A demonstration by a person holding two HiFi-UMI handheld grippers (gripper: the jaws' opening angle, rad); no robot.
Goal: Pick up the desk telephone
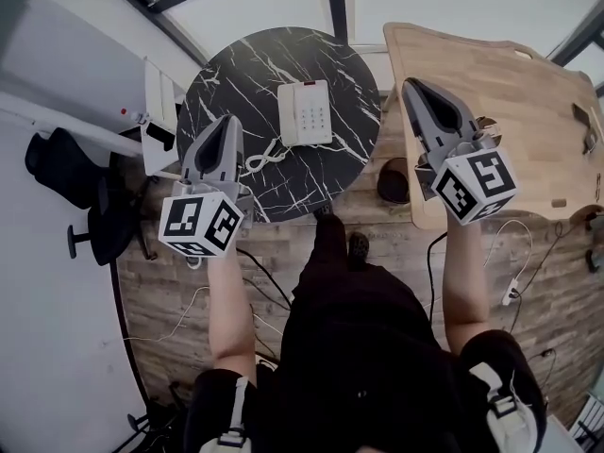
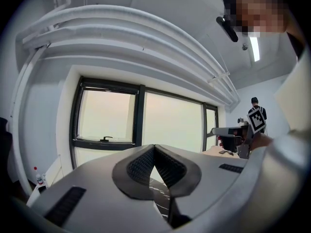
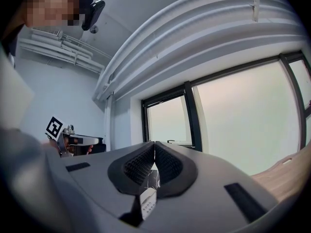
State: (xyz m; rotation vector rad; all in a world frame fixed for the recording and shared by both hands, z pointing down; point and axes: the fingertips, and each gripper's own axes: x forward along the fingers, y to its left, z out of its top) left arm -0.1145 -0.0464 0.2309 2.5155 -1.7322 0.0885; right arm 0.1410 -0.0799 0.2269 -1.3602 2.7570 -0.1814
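Note:
The white desk telephone (image 1: 304, 111) lies on a round black marble table (image 1: 236, 74), with its coiled cord (image 1: 264, 159) trailing toward the near edge. My left gripper (image 1: 226, 121) is shut and empty, held over the table's left part, apart from the phone. The right gripper (image 1: 412, 85) is also shut and empty, to the right of the table over the edge of a wooden desk (image 1: 510, 92). In the left gripper view the jaws (image 2: 154, 147) meet, pointing at the windows. In the right gripper view the closed gripper (image 3: 154, 143) shows a slice of the telephone (image 3: 146, 202) below it.
A black office chair (image 1: 71, 192) stands at the left. A dark round stool (image 1: 394, 179) sits between the two tables. Cables (image 1: 514, 272) lie on the wooden floor. A white unit (image 1: 156, 102) stands by the marble table's left edge.

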